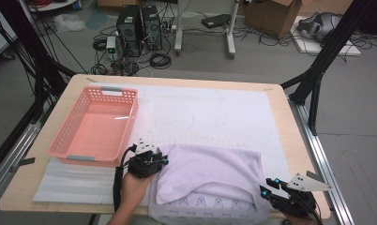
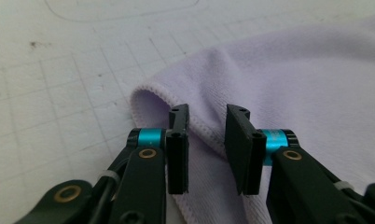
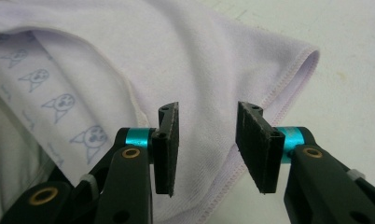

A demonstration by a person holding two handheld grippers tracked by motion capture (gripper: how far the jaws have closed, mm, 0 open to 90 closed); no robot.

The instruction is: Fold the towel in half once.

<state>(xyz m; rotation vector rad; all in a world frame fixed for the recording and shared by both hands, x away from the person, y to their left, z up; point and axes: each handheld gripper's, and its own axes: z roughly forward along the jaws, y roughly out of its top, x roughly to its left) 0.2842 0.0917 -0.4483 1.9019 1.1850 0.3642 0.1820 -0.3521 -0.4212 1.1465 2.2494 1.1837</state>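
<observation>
Towel (image 1: 210, 171), pale lilac, lies folded over in the lower centre of the high view, on the white gridded mat (image 1: 214, 112) of the worktop (image 1: 290, 140); a printed underlayer (small cat-face figures) shows along its bottom edge. Left tongs (image 1: 164, 159) sit at the towel's left end; in the left gripper view (image 2: 207, 140) the jaws stand part open astride the stitched hem, pads not pressing it. Right tongs (image 1: 266, 185) at the lower right corner; in the right gripper view (image 3: 209, 140) jaws part open over the cloth edge, nothing gripped. Pink basket (image 1: 64, 140) sits upper left of the towel, just beside the left tongs.
</observation>
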